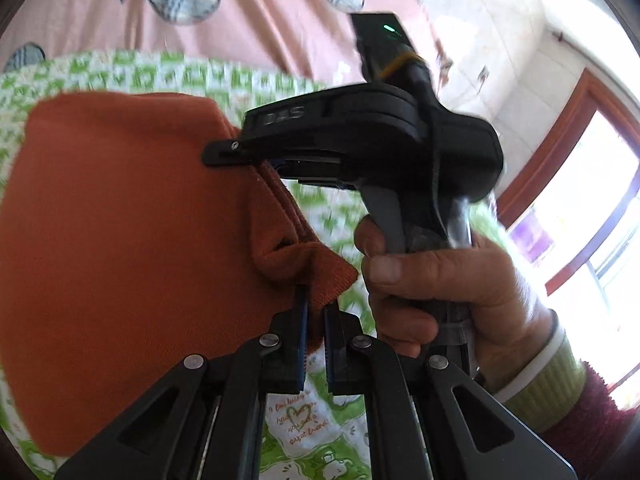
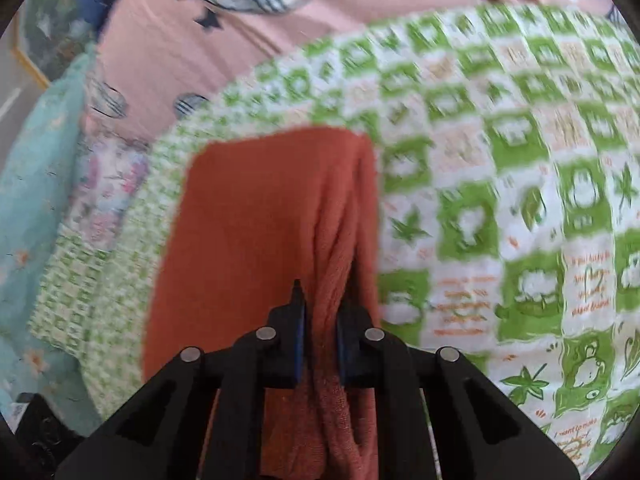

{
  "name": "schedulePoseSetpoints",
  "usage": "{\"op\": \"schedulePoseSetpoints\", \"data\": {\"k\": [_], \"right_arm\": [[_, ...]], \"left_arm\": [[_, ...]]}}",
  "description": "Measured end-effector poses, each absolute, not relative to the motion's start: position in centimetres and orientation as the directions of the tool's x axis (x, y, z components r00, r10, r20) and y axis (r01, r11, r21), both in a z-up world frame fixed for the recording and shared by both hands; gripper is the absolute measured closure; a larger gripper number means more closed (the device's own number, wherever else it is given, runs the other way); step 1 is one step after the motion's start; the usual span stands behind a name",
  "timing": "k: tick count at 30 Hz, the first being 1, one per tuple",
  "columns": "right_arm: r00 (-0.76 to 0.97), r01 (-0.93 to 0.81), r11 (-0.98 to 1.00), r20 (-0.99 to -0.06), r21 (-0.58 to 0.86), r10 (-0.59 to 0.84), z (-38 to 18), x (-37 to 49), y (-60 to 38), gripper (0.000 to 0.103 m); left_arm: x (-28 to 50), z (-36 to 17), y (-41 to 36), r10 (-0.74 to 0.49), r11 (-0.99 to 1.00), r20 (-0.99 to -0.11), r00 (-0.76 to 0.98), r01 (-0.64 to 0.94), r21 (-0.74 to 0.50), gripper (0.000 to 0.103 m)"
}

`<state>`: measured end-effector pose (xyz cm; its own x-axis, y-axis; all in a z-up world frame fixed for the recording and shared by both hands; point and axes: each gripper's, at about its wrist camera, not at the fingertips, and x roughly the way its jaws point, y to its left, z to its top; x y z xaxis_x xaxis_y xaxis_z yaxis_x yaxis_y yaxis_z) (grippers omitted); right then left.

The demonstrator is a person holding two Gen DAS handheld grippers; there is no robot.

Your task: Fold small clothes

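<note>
A rust-orange small garment [image 1: 120, 240] hangs folded above a green-and-white patterned blanket [image 1: 312, 420]. My left gripper [image 1: 316, 320] is shut on a corner of the garment. My right gripper [image 2: 320, 332] is shut on a bunched edge of the same orange garment [image 2: 260, 220]. In the left wrist view the right gripper [image 1: 224, 152] shows from the side, held by a hand [image 1: 432, 288], pinching the garment's upper right edge. The cloth stretches between both grippers.
The patterned blanket [image 2: 500, 200] lies on a pink bedsheet [image 2: 180, 60] with plaid shapes and stars. A teal quilt [image 2: 32, 200] lies at the left. A window with a red-brown frame [image 1: 560, 152] is at the right.
</note>
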<state>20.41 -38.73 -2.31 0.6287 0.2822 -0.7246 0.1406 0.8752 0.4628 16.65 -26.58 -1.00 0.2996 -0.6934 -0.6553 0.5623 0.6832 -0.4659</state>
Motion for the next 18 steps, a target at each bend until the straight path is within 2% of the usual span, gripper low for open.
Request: {"op": "schedulePoseSetpoints", "data": {"k": [2,5,8,9,11,12,13,18], "right_arm": [[0.631,0.167,0.854,-0.719,0.493,0.292,-3.5,20.1,-39.4,0.090],[0.651,0.167,0.851,-0.704,0.498,0.284,-3.0,19.4,-39.6,0.088],[0.650,0.186,0.849,-0.710,0.495,0.272,-2.8,19.1,-39.9,0.079],[0.658,0.192,0.843,-0.704,0.502,0.270,-2.6,18.6,-40.2,0.075],[0.670,0.207,0.831,-0.693,0.516,0.264,-2.2,17.7,-40.7,0.059],[0.672,0.211,0.827,-0.692,0.521,0.265,-2.2,17.4,-40.8,0.046],[0.674,0.208,0.821,-0.686,0.532,0.274,-2.1,17.1,-40.7,0.041],[0.651,0.188,0.789,-0.676,0.585,0.346,-3.1,17.4,-40.5,0.040]], "left_arm": [[16.6,-2.3,-26.9,-0.675,0.690,-0.692,0.255,0.552,-0.469,0.098],[16.0,-1.8,-25.4,-0.689,0.673,-0.690,0.222,0.551,-0.494,0.096],[15.6,0.0,-22.0,-0.688,0.683,-0.681,0.251,0.541,-0.490,0.094],[15.5,0.6,-20.9,-0.684,0.692,-0.679,0.268,0.534,-0.486,0.090],[15.7,1.6,-18.2,-0.665,0.721,-0.677,0.315,0.507,-0.472,0.072],[16.0,2.0,-16.8,-0.646,0.745,-0.679,0.348,0.483,-0.461,0.055],[16.4,2.3,-15.3,-0.625,0.769,-0.681,0.383,0.453,-0.451,0.045],[20.8,0.3,-10.2,-0.566,0.824,-0.722,0.399,0.308,-0.476,0.040]]}}
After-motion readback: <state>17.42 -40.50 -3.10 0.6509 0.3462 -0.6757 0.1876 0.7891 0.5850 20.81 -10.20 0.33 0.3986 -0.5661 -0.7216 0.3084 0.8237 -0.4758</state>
